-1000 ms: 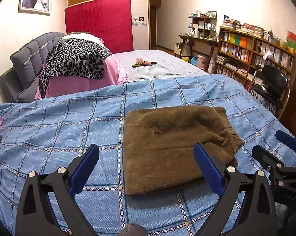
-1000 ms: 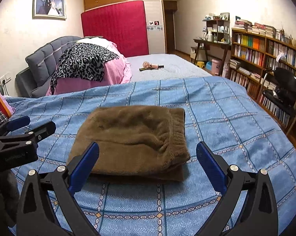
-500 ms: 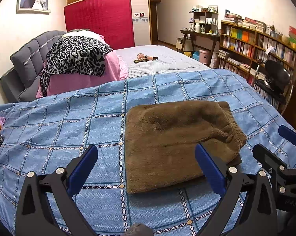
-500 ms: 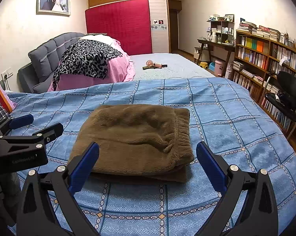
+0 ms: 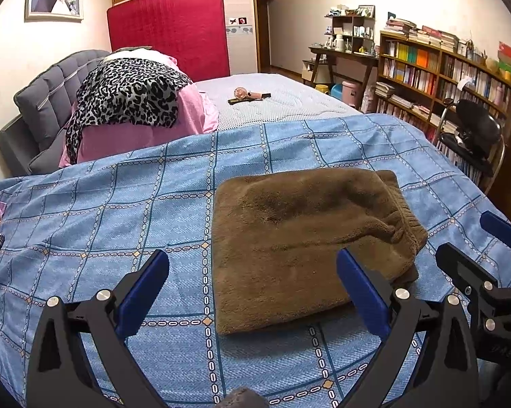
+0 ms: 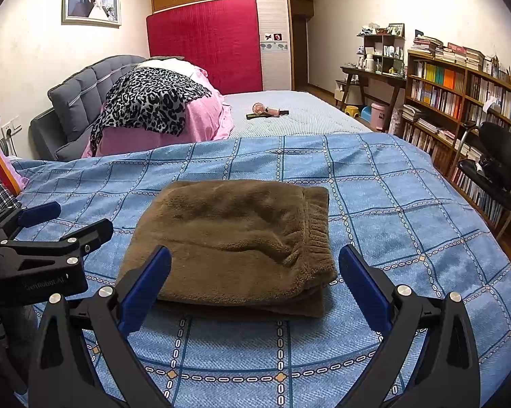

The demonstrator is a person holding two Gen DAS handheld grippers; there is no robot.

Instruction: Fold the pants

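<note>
Bed (image 6: 408, 204) holds folded pants (image 6: 235, 238); both grippers (image 5: 252, 292) (image 6: 255, 289) hang released, jaws empty. Fluffy stack might spring apart if nudged.

A blue checked bedspread (image 6: 408, 204) filled the lower frame. At upper left, a leopard-print cloth (image 6: 150, 102) lay over pink bedding (image 6: 204, 119) against a grey headboard (image 6: 82, 91). A red mattress (image 6: 204, 44) stood upright at top centre. Bookshelves (image 6: 459, 102) and a black chair (image 6: 496, 159) occupied the right edge.
</note>
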